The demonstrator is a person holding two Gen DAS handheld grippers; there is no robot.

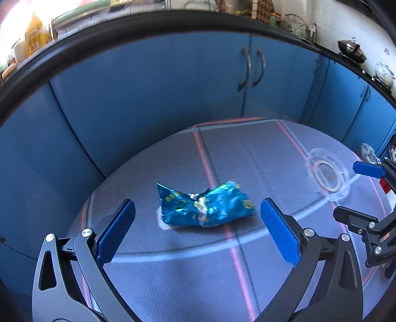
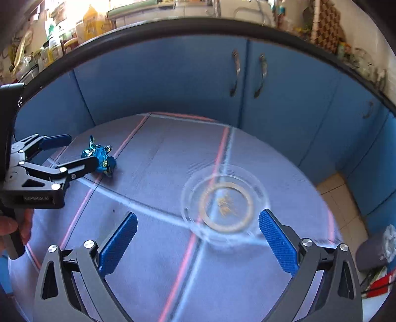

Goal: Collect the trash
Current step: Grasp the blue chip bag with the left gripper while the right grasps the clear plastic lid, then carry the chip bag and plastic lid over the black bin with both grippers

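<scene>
Hovering: left gripper [image 1: 198,231] wide over wrapper [image 1: 206,205] | right gripper [image 2: 198,237] wide (crumbs visible only here) by glass plate [image 2: 257,183]

Black-framed left tool [image 1: 197,231], ribbed blue pads [image 1: 116,231], silver screws, possibly "GenRobot.AI" label

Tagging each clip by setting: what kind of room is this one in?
Most likely a home kitchen: blue cabinet doors with curved handles under a dark counter edge, a lidded pot on a stove, and jars and bottles crowding the counter.

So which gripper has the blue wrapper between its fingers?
The left gripper: the wrapper lies between its open fingers. The right gripper faces the glass plate.
</scene>
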